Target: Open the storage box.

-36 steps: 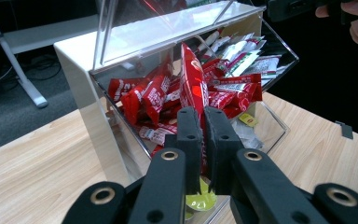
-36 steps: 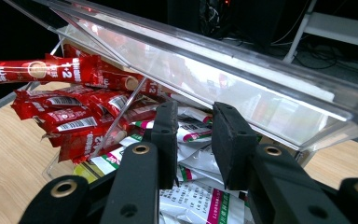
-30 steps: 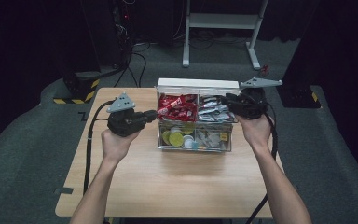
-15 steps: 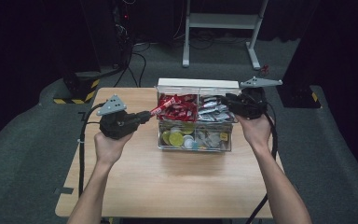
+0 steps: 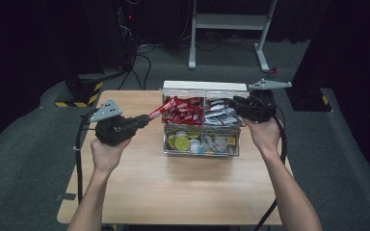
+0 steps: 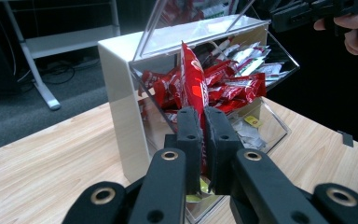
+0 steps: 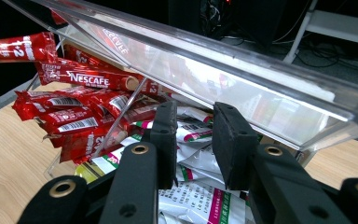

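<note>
The thin red foil coffee-stick sachet is clamped by one end between the closed jaws of the left gripper and juts out past them, just to the left of the clear acrylic four-bin dispenser box, level with its upper left bin. It looks very light, a slim pouch of powder with a glossy, slick skin that creases and bends under its own length, so a firm pinch on the flat crimped end, as here, should hold it better than a grip on the plump middle, where the filling could shift and let it slide. Inside that upper left bin lies the heap of matching red sachets; the bin beside it holds white and green sachets. At the box's right end the right gripper has its jaws nearly closed, apparently pinching the edge of the raised clear lid flap to keep it up, though the contact is hard to make out.
</note>
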